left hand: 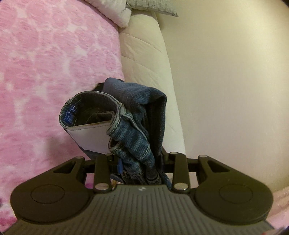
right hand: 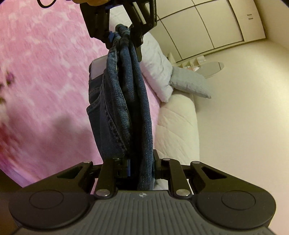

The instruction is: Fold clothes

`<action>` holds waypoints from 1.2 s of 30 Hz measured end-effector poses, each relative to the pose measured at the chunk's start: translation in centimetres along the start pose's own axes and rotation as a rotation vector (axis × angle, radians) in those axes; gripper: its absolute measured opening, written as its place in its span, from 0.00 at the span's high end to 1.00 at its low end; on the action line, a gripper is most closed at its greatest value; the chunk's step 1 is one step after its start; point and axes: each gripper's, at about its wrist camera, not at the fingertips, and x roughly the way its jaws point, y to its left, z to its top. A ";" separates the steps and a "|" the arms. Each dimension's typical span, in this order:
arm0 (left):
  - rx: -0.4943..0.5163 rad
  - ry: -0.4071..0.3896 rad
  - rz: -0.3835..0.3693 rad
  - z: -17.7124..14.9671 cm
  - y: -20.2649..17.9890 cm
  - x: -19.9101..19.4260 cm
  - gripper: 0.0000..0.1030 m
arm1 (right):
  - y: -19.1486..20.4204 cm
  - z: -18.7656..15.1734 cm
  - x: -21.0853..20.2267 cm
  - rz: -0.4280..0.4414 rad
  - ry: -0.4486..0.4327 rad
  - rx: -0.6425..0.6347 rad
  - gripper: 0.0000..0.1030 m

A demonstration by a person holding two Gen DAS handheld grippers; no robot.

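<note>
A pair of dark blue jeans (right hand: 122, 101) is bunched and stretched between my two grippers, above a pink patterned bedspread (right hand: 45, 72). My right gripper (right hand: 140, 168) is shut on one end of the denim. In the right wrist view the left gripper (right hand: 124, 38) at the top is shut on the other end, near the waistband. In the left wrist view the jeans (left hand: 130, 115) fill the jaws of the left gripper (left hand: 139, 162); the waistband curls open, showing a pale leather patch (left hand: 90, 137) and a blue label inside.
A cream quilted mattress side (right hand: 177, 130) borders the pink bedspread. A white pillow (right hand: 157, 72) and a grey cushion (right hand: 189, 83) lie at the bed's head. Pale floor (right hand: 234, 117) and wardrobe doors (right hand: 207, 27) lie beyond. A hand (right hand: 94, 2) holds the left gripper.
</note>
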 end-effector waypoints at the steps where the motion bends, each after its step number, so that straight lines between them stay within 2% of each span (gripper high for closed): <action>1: 0.004 0.001 -0.002 0.6 -0.5 1.5 0.71 | -0.8 -0.8 0.8 -0.003 -0.001 -0.007 0.84; 8: 0.035 -0.006 -0.028 7.1 -3.3 12.7 0.71 | -6.4 -4.1 9.7 -0.019 0.001 -0.036 0.84; 12: 0.053 -0.022 -0.057 11.1 -3.6 19.2 0.71 | -9.5 -4.8 16.7 -0.042 0.007 -0.046 0.84; 16: 0.096 -0.015 -0.083 14.1 -1.2 26.3 0.70 | -10.7 -5.7 23.3 -0.058 0.020 -0.025 0.84; 18: 0.108 0.011 -0.053 13.9 1.7 29.2 0.70 | -9.5 -6.6 26.4 -0.044 0.033 -0.005 0.84; 20: 0.107 0.041 -0.015 13.0 5.4 31.6 0.69 | -6.5 -7.9 29.3 0.005 0.059 0.003 0.84; 21: 0.102 0.053 -0.003 12.4 7.2 32.5 0.67 | -4.7 -8.8 30.5 0.037 0.071 0.005 0.83; 22: 0.096 0.061 -0.015 11.8 8.8 32.9 0.58 | -2.8 -9.5 31.3 0.075 0.079 0.003 0.83; 23: 0.110 0.071 -0.021 11.4 9.3 32.8 0.55 | -1.0 -10.1 31.8 0.100 0.082 -0.012 0.83; 26: 0.171 0.105 -0.029 10.4 10.1 32.4 0.55 | 3.0 -11.4 31.8 0.124 0.086 -0.040 0.75; 31: 0.185 0.105 0.001 10.4 8.9 31.4 0.57 | 2.6 -12.2 30.4 0.128 0.084 -0.031 0.72; 33: 0.183 0.105 0.009 10.5 8.9 31.3 0.54 | 2.1 -12.2 30.1 0.125 0.085 -0.031 0.66; 35: 0.180 0.106 0.017 10.6 9.0 31.1 0.48 | 1.6 -12.5 30.0 0.126 0.087 -0.030 0.65; 36: 0.179 0.107 0.020 10.6 9.0 31.1 0.48 | 1.6 -12.6 30.0 0.129 0.087 -0.030 0.65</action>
